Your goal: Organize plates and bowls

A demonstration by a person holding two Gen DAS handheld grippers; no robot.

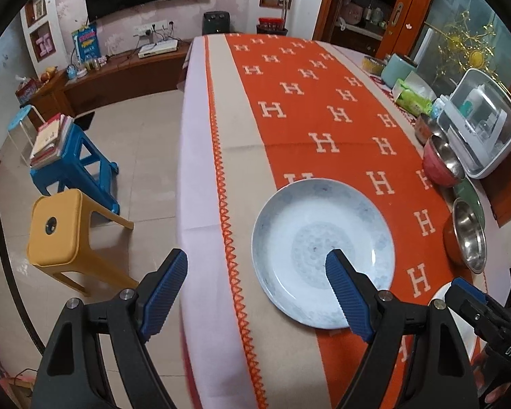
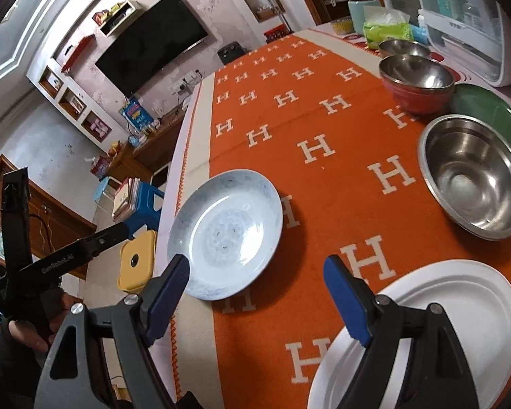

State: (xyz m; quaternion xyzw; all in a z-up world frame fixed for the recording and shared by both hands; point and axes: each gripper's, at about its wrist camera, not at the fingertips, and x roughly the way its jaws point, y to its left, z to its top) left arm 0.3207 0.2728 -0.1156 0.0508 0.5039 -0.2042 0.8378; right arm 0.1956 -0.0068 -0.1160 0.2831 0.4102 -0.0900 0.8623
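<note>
A blue-patterned white plate [image 1: 323, 238] [image 2: 221, 231] lies near the left edge of the orange H-print cloth [image 1: 323, 112]. My left gripper [image 1: 257, 255] hovers open over its near-left rim, with one finger above the plate and the other past the table edge. My right gripper [image 2: 258, 261] is open and holds nothing, between that plate and a stack of white plates [image 2: 443, 323]. On the right sit a steel bowl [image 2: 473, 177], a green plate [image 2: 494, 116], a red-sided steel bowl [image 2: 415, 81] and another steel bowl [image 2: 403, 47].
A white lidded appliance [image 1: 477, 126], a green tissue pack [image 1: 412, 97] and a teal canister [image 1: 397, 68] line the table's right side. Left of the table stand a yellow stool [image 1: 58, 235] and a blue stool [image 1: 75, 167] bearing books. A hand [image 2: 27, 334] holds the left gripper.
</note>
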